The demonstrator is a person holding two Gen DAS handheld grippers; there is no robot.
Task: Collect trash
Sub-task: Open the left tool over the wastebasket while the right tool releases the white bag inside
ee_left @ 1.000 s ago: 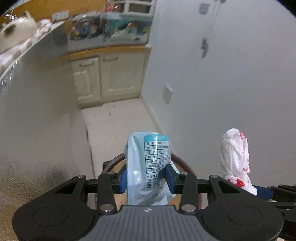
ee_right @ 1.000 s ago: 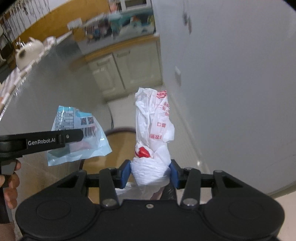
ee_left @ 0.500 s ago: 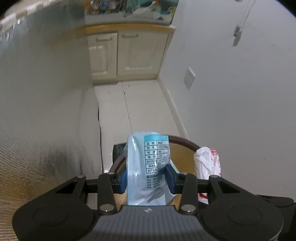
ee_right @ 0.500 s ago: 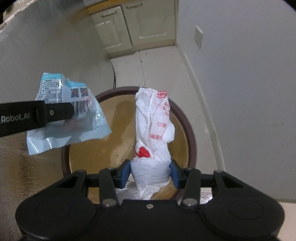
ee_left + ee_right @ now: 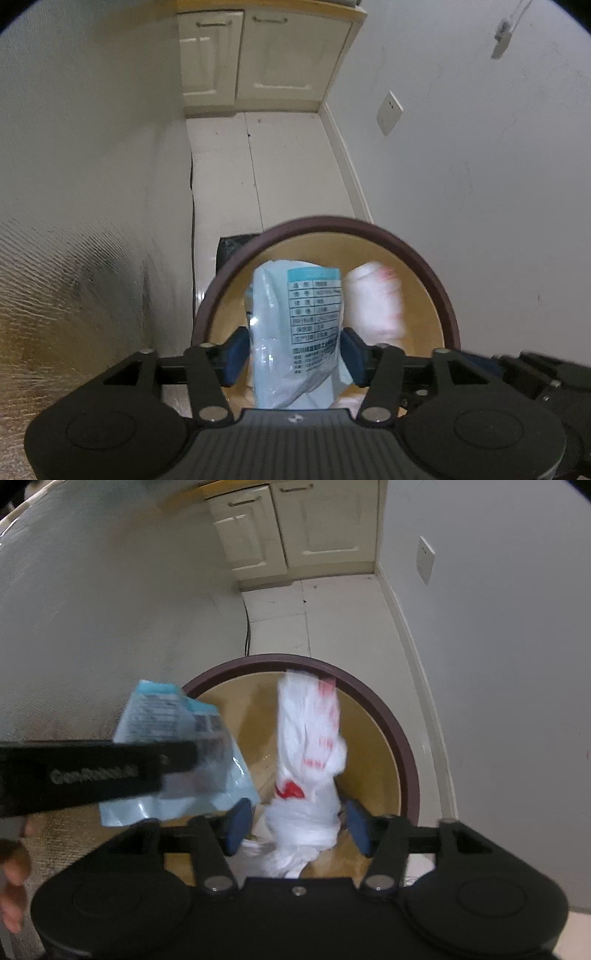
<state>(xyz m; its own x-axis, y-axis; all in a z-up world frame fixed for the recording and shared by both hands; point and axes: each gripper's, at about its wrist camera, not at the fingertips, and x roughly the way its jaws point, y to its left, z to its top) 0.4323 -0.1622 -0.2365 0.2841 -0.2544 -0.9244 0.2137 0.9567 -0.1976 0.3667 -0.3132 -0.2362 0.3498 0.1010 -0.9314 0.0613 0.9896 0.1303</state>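
Note:
A round bin with a dark brown rim (image 5: pixel 439 288) and tan inside stands on the floor; it also shows in the right wrist view (image 5: pixel 402 753). My left gripper (image 5: pixel 293 350) is open around a light blue plastic packet (image 5: pixel 299 332) that hangs over the bin. The packet also shows in the right wrist view (image 5: pixel 177 746). My right gripper (image 5: pixel 297 825) is open, with a gap on each side of a white plastic bag with red print (image 5: pixel 308 746), blurred over the bin. The bag also shows in the left wrist view (image 5: pixel 375 299).
A silver textured panel (image 5: pixel 74 221) rises on the left. A white wall (image 5: pixel 480 166) with a socket plate (image 5: pixel 389 112) is on the right. Cream cabinet doors (image 5: pixel 251 55) close the far end of the narrow tiled floor (image 5: pixel 273 166). A black cable (image 5: pixel 192 206) runs down beside the panel.
Both grippers have tipped down over the bin and their jaws have opened. The packet and the white bag now sit loose between the pads and blur.

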